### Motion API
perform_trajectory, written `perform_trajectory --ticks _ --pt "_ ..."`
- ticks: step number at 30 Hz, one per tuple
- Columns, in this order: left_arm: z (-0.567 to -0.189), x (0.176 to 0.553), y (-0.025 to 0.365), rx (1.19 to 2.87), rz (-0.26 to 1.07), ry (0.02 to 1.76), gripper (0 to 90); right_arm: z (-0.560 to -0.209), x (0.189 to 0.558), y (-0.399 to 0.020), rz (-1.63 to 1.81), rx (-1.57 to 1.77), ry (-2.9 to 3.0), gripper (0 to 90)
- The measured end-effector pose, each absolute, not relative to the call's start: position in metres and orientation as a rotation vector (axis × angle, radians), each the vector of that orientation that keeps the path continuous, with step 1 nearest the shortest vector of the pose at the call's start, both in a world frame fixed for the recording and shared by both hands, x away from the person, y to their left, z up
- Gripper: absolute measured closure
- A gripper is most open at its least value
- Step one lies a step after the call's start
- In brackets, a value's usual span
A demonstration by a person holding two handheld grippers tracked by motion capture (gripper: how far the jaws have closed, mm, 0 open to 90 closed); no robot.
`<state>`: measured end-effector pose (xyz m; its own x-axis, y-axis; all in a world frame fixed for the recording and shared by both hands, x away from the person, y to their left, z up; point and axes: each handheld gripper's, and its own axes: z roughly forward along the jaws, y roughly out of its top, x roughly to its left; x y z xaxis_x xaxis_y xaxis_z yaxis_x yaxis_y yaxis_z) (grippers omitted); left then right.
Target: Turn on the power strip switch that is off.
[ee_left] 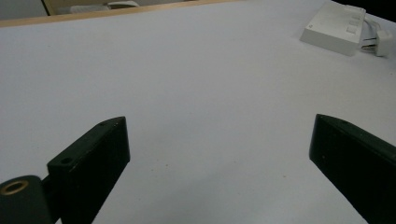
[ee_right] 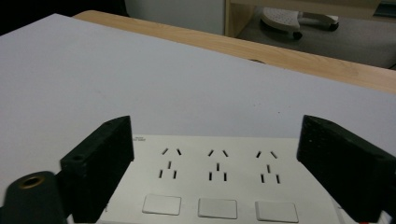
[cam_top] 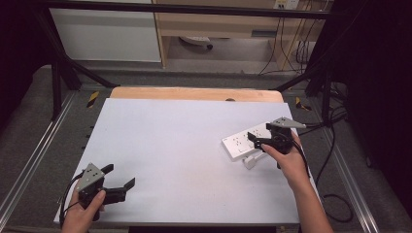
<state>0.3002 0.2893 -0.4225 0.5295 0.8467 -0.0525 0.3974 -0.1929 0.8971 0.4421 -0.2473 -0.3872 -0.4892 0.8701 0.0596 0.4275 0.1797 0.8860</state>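
A white power strip [cam_top: 239, 141] with three sockets and three switches lies at the right of the white table [cam_top: 170, 145]. A white plug [cam_top: 249, 161] on a short cord lies just in front of it. My right gripper [cam_top: 254, 140] is open and hangs right over the strip; in the right gripper view the strip [ee_right: 215, 179] spans the gap between the two jaws of that gripper [ee_right: 217, 126]. My left gripper [cam_top: 119, 175] rests open at the table's near left corner, nothing between its jaws [ee_left: 220, 121]. From there the strip [ee_left: 334, 25] and plug [ee_left: 380, 44] show far off.
A wooden edge [cam_top: 194, 93] runs along the table's far side. Black frame posts [cam_top: 56, 73] stand at both back corners. Cables [cam_top: 335, 145] trail off the right side. A white cabinet [cam_top: 104, 34] and a wooden shelf unit [cam_top: 218, 24] stand beyond.
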Motion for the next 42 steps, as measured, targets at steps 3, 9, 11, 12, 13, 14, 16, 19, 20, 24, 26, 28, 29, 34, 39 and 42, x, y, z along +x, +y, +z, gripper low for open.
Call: perform_trajectory --ticks 3,9,11,12,13,14,16,19,20,24,26,28,29,34,39,42 --pt "-0.422 0.300 0.289 1.797 0.580 1.036 5.2 -0.384 0.441 -0.245 1.276 1.230 2.003 4.0" --pt "-0.422 0.300 0.290 1.795 0.578 1.036 5.2 -0.373 0.432 -0.241 1.280 1.201 2.001 2.6" --pt "-0.422 0.300 0.290 1.795 0.579 1.035 5.2 -0.368 0.428 -0.240 1.293 1.172 2.006 2.3" --pt "-0.422 0.300 0.290 1.794 0.579 1.034 5.2 -0.365 0.425 -0.240 1.301 1.163 2.008 2.3" --pt "-0.422 0.300 0.290 1.793 0.579 1.033 5.2 -0.362 0.423 -0.240 1.306 1.155 2.006 2.3" --pt "-0.422 0.299 0.290 1.793 0.580 1.033 5.2 -0.359 0.422 -0.241 1.312 1.149 2.002 2.3" --pt "-0.422 0.299 0.290 1.791 0.580 1.034 5.2 -0.354 0.418 -0.241 1.320 1.147 1.991 2.2" --pt "-0.421 0.300 0.290 1.792 0.582 1.032 5.2 -0.346 0.412 -0.243 1.336 1.129 1.974 2.2" --pt "-0.421 0.299 0.290 1.792 0.582 1.031 5.2 -0.344 0.410 -0.243 1.346 1.125 1.965 2.3" --pt "-0.421 0.299 0.290 1.789 0.582 1.032 5.2 -0.336 0.400 -0.244 1.371 1.092 1.932 2.3" --pt "-0.421 0.299 0.291 1.790 0.582 1.033 5.2 -0.333 0.396 -0.245 1.372 1.079 1.923 2.4" --pt "-0.421 0.299 0.291 1.790 0.582 1.034 5.2 -0.331 0.392 -0.247 1.380 1.075 1.916 2.9" --pt "-0.421 0.299 0.291 1.790 0.582 1.034 5.2 -0.330 0.390 -0.248 1.382 1.075 1.913 3.0" --pt "-0.421 0.300 0.290 1.792 0.579 1.030 5.2 -0.328 0.379 -0.256 1.380 1.067 1.898 3.6" --pt "-0.421 0.299 0.290 1.783 0.580 1.031 5.2 -0.327 0.365 -0.265 1.377 1.061 1.874 4.2" --pt "-0.421 0.299 0.290 1.780 0.580 1.034 5.2 -0.328 0.357 -0.273 1.387 1.072 1.841 4.2"
